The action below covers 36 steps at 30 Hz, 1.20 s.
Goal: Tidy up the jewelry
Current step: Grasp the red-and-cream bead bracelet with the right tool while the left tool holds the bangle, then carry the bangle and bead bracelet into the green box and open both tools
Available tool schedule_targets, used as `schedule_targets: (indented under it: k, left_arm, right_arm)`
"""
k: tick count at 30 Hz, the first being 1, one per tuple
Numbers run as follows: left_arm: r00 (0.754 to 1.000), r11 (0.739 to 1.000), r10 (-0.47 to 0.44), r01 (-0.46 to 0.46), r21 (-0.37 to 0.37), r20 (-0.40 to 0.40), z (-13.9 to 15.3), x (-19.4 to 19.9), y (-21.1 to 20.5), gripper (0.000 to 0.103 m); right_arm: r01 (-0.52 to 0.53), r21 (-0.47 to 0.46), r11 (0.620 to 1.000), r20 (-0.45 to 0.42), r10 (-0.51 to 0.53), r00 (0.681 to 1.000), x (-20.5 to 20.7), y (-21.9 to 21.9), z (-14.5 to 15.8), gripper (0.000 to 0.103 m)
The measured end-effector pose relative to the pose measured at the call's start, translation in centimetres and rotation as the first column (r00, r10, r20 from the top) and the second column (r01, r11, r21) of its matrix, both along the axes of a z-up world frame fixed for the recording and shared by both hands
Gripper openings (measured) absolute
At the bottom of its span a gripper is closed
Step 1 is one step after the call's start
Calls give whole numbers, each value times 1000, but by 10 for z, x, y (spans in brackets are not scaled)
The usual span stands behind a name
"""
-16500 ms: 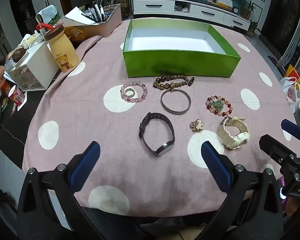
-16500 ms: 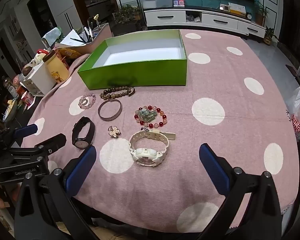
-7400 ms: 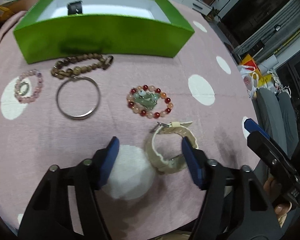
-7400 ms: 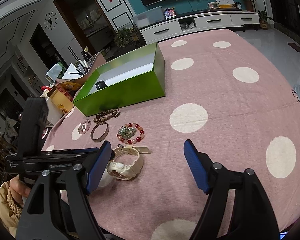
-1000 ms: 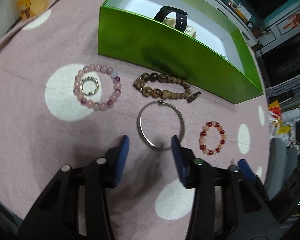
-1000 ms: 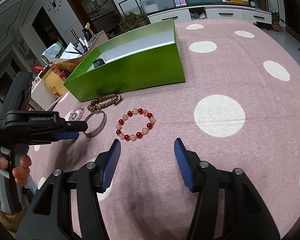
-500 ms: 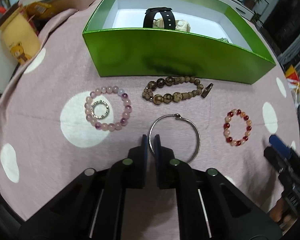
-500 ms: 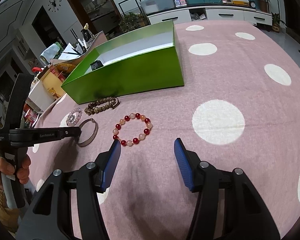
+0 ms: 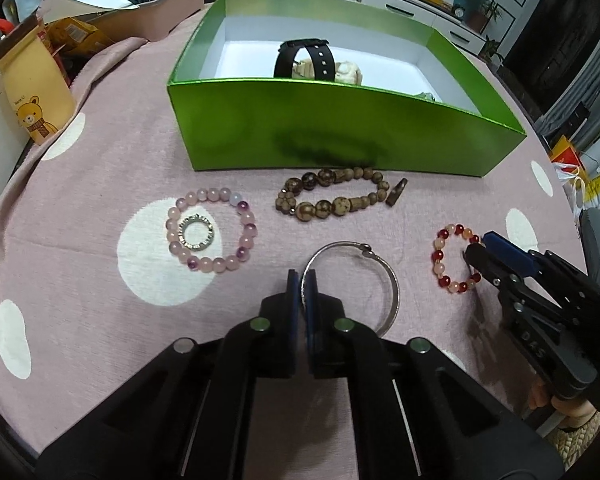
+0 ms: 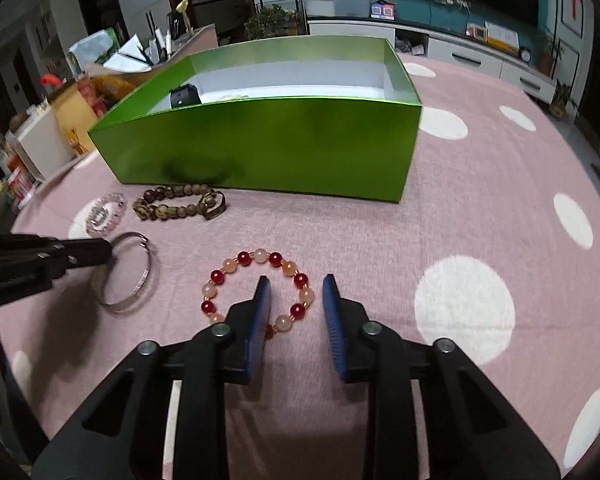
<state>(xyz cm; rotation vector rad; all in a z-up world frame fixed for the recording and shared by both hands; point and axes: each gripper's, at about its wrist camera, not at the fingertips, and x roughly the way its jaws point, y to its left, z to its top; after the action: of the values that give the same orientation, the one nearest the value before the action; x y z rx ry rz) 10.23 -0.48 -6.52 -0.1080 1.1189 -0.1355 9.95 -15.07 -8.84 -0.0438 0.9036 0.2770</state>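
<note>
Jaws of the left gripper (image 9: pixel 301 280), wide apart a second ago, are now clenched on the near-left rim of the metal bangle (image 9: pixel 382 276), low in the left wrist frame. The right gripper (image 10: pixel 296 292) has just been closing; its blue fingers (image 10: pixel 263 296) now straddle the near-right side of the red bead bracelet (image 10: pixel 246 259), one inside the loop and one outside, not yet pressing it.

From the left wrist, the green box (image 9: pixel 340 128) shows its inside: a black watch (image 9: pixel 306 56) and a cream watch (image 9: pixel 346 72) on its white floor. The right wrist view shows only a dark corner of that watch above the box wall (image 10: pixel 260 140).

In front of the box lie a brown bead bracelet (image 9: pixel 336 196) and, left of it, a pink bead bracelet (image 9: pixel 210 236) with a silver ring (image 9: pixel 197 235) inside it. All rest on a pink cloth (image 9: pixel 100 184) with white dots; a white cabinet (image 10: pixel 480 60) and a teal wall stand behind.
</note>
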Motion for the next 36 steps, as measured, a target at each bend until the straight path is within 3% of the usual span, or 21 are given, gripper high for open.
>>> schedule_targets:
  k: [5, 8, 11, 21, 36]
  left_arm:
    - [1000, 1000, 9, -9, -5, 10, 1, -2, 4, 3]
    - [1000, 1000, 18, -18, -10, 11, 1, -2, 7, 3]
    - [1000, 1000, 20, -20, -17, 23, 6, -5, 10, 3]
    - [994, 999, 18, -15, -35, 107, 41, -13, 18, 3]
    - [974, 1000, -19, 14, 26, 228, 98, 6, 10, 3]
  right_arm:
    - [-14, -91, 996, 36, 17, 999, -1, 11, -1, 7]
    - [-18, -111, 994, 46, 24, 999, -3, 14, -1, 7]
    - [-20, -72, 997, 63, 24, 998, -7, 11, 7, 7]
    - [-23, -27, 999, 193, 28, 981, -21, -2, 65, 7]
    - [-26, -6, 1000, 305, 27, 952, -9, -11, 122, 7]
